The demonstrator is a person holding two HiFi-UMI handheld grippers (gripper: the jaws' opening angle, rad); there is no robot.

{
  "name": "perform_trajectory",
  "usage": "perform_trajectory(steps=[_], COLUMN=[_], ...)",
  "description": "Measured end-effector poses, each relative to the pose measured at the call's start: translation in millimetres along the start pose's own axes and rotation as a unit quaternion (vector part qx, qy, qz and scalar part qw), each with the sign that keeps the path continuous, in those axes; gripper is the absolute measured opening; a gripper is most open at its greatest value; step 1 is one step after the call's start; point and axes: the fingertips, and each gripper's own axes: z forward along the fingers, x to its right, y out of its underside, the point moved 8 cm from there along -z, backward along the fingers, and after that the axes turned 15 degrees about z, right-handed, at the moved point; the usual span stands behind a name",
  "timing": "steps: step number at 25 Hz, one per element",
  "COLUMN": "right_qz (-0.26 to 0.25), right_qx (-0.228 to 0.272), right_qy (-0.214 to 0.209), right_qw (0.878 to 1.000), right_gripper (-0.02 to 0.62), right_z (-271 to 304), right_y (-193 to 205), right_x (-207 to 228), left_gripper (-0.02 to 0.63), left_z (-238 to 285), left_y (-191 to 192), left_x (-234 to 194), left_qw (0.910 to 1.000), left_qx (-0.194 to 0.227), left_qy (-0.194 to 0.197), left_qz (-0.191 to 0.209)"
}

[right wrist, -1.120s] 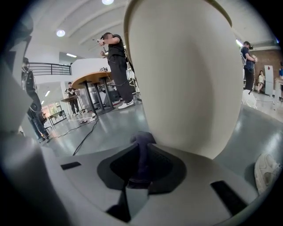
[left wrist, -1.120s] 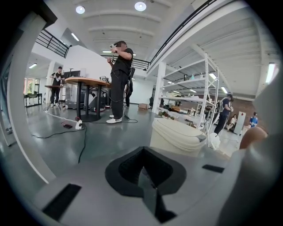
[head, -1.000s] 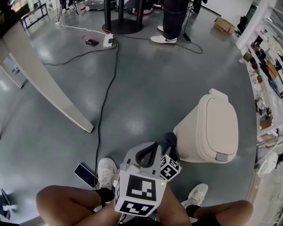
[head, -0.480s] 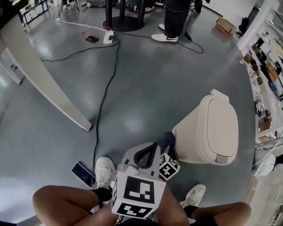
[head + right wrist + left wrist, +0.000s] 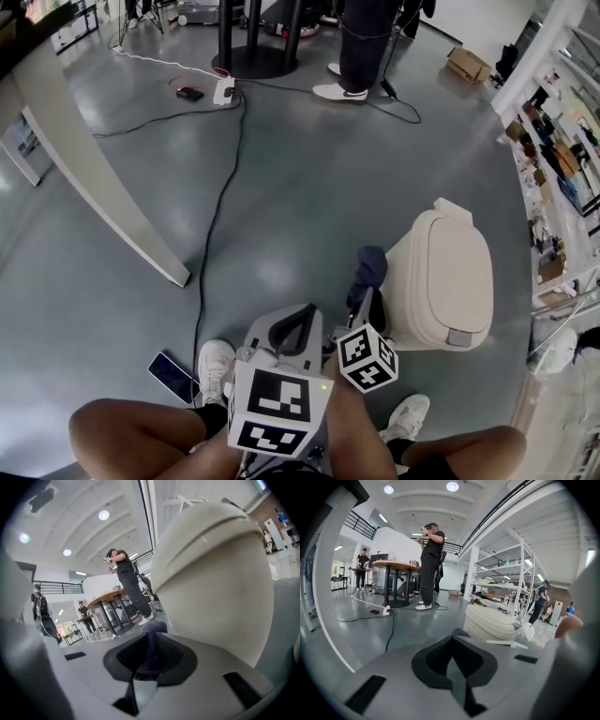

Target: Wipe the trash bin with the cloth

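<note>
Trash bin (image 5: 441, 281), cream with its lid shut, stands on the grey floor (image 5: 300, 178) in front of the person's knees. The right gripper (image 5: 362, 302) has its fingers pinching a dark blue cloth (image 5: 369, 265), held just beside the bin's left wall; contact cannot be told. The left gripper (image 5: 296, 326) hangs beside it, its fingers pressed together on nothing.

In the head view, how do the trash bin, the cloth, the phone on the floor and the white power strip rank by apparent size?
1. trash bin
2. cloth and phone: about alike, not ranked
3. power strip: smallest, though it lies farther from the camera
</note>
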Motion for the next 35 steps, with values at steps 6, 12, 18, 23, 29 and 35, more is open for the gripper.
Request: perform_trajectory(steps=[6,12,18,23,29,35], right_qz=[0.02,0.042,0.05,0.042,0.029,0.017], right_qx=[0.053,0.07,0.061,0.036,0.011,-0.015], right_qy=[-0.015,0.012,0.035,0.061,0.092,0.111], right_qw=[0.998,0.997,0.996,0.997,0.995,0.994], right_gripper=[0.066,0.066,0.066,0.066,0.066,0.066], right_z=[-0.9,18.7,34.3,46.4,57.6,74.1], right_y=[-22.3,-27.2,-18.6,2.2,25.4,47.8], right_x=[-21.6,-16.3,-6.1,10.2,31.0,49.5], left_gripper=[-0.003,-0.003,-0.003,-0.003,-0.003,-0.003], left_z=[-5.1,-8.9,-6.7,-5.5,-3.2,4.5], left_y=[4.6,8.2,9.5,12.4,16.0,27.7], left_x=[0.3,-0.7,-1.7,-2.8,2.8,7.0], left_qw=[1.0,1.0,1.0,1.0,0.9998,0.9991], left_qx=[0.0,0.0,0.001,-0.005,-0.01,-0.031], left_qy=[0.005,0.004,0.005,0.004,0.015,0.021], left_qz=[0.002,0.003,0.003,0.003,0.007,0.021])
